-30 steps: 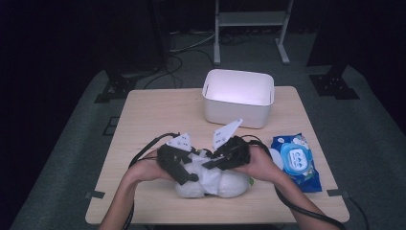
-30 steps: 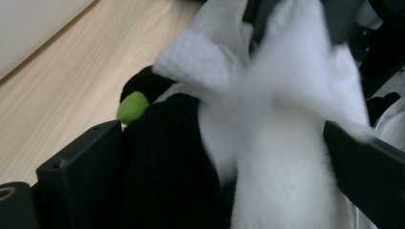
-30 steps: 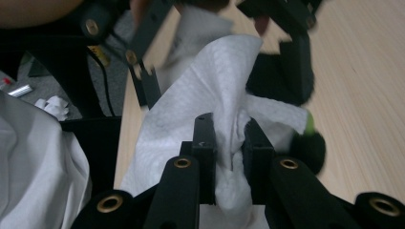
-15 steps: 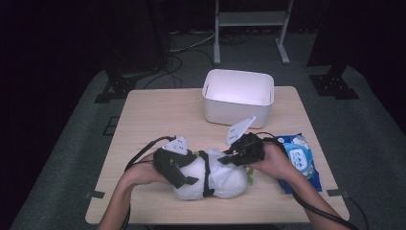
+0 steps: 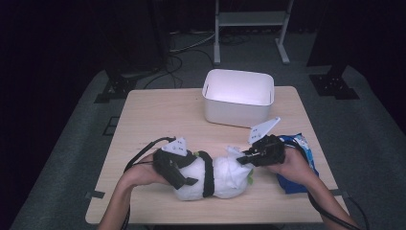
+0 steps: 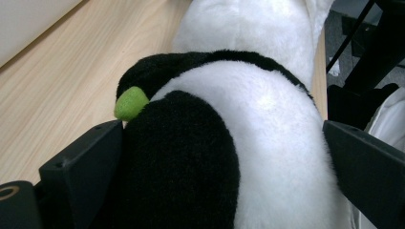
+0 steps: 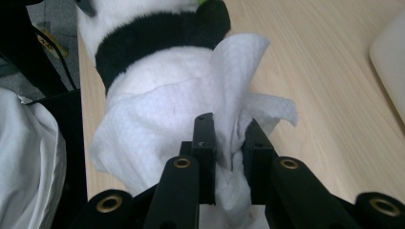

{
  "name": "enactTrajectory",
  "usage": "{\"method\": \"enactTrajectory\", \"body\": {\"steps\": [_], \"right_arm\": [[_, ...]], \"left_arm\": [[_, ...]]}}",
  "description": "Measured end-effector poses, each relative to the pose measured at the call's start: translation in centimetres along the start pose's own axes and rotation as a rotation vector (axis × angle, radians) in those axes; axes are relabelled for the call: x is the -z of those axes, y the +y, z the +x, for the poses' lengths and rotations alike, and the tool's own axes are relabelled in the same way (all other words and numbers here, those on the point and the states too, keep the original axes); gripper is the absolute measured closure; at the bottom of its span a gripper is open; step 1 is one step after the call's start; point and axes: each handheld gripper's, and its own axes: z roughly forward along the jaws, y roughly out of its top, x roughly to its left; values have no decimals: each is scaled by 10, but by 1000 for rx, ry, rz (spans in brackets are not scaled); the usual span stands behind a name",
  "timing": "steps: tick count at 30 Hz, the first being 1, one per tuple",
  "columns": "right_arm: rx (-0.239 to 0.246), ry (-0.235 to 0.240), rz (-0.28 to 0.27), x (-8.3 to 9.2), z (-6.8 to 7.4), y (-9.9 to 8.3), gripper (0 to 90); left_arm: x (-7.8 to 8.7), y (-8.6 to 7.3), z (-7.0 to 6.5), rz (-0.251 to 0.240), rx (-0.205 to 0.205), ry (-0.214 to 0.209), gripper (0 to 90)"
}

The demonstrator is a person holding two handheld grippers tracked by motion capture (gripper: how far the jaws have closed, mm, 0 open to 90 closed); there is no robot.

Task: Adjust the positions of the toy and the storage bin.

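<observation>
Plush toy (image 5: 210, 177), a black-and-white panda, is seen lying on its side in the lower middle of the high view, on the wooden desk (image 5: 158, 120). It is clamped by the left tool (image 5: 184, 178): in the left gripper view the two jaws are pressed against both sides of the black and white fur, near a small green patch (image 6: 131, 102). The right tool (image 5: 242, 159) is closed on a white wipe (image 7: 191, 119), which is pinched between the two jaws at the bottom centre of the right gripper view and is spread over the white part of the toy.

The toy is judged to be light, soft and easily squeezed, so it can roll or deform if it is pushed from one side. A wide hold across the body, as it is taken now, seems the safest place. The wipe is thin and limp, probably damp; it can be torn or slip out if it is dragged hard over the fur. It is best held by a bunched fold, not by one edge.

A white bin (image 5: 238, 96) is placed in the upper middle of the high view, well apart from the toy. A blue packet (image 5: 299, 165) lies at the right, partly under the right hand.
</observation>
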Motion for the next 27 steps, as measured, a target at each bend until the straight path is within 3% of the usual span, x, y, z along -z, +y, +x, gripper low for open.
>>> {"method": "enactTrajectory", "body": {"steps": [3, 7, 13, 17, 22, 27], "right_arm": [[31, 26, -15, -6, 6, 18, 786], [111, 75, -18, -24, 17, 48, 787], [219, 133, 30, -56, 34, 90, 786], [246, 153, 38, -70, 40, 107, 787], [255, 169, 36, -77, 42, 113, 786], [212, 144, 37, -64, 31, 97, 786]], "left_arm": [[0, 0, -1, -8, 1, 1, 22], [-1, 0, -1, -23, 7, 1, 20], [-1, -1, 0, -30, 9, -2, 20], [-1, -1, -1, -26, 11, -3, 19], [-1, -2, -1, -29, 17, -3, 18], [-1, -2, -1, -23, 14, -2, 19]]}}
